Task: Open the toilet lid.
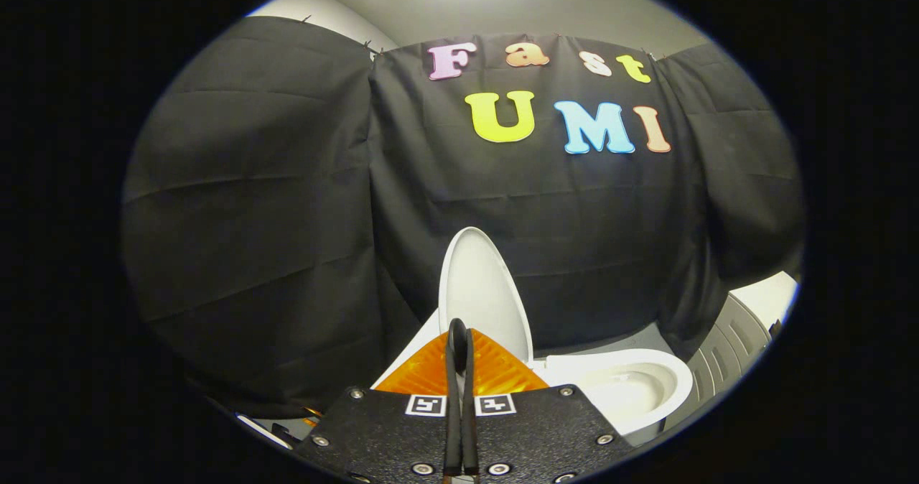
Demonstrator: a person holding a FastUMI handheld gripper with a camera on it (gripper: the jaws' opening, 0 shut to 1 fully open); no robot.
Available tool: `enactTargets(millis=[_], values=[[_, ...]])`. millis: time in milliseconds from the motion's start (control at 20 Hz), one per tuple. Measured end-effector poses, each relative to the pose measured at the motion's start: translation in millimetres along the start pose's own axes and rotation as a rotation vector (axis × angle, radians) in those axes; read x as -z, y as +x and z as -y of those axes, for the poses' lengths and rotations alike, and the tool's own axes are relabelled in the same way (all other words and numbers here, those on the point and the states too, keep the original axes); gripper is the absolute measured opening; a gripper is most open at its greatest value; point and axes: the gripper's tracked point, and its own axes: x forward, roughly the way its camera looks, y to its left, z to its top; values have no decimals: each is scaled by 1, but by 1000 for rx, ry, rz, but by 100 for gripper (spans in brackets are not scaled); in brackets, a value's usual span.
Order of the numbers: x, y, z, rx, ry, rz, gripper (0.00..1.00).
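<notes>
Wall: I've got black cloth (287,204) hung right across the back of the booth, folds and clips along the top.
Gripper: my gripper (459,337) sits with its fingers pressed together, no gap I can make out, nothing between them.
Lid: the lid (479,294) stands upright just beyond the fingertips and a touch right of them, long axis near vertical, tilted back toward the cloth. I judge it already open.
Contact: I can't tell whether the fingertips touch the lid or stand just short of it.
Bowl: the bowl (632,387) lies open to the right of the fingers, seat rim showing.
Next move: I judge a straight pull-back clears it.
Writing: two square tags (459,404) on the gripper body, patterns only, no words I can read.
</notes>
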Motion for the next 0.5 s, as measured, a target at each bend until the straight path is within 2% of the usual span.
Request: enactTargets(millis=[350, 500], values=[[2, 3, -7, -17, 17, -6, 1], [-2, -1, -4, -17, -41, -7, 2]])
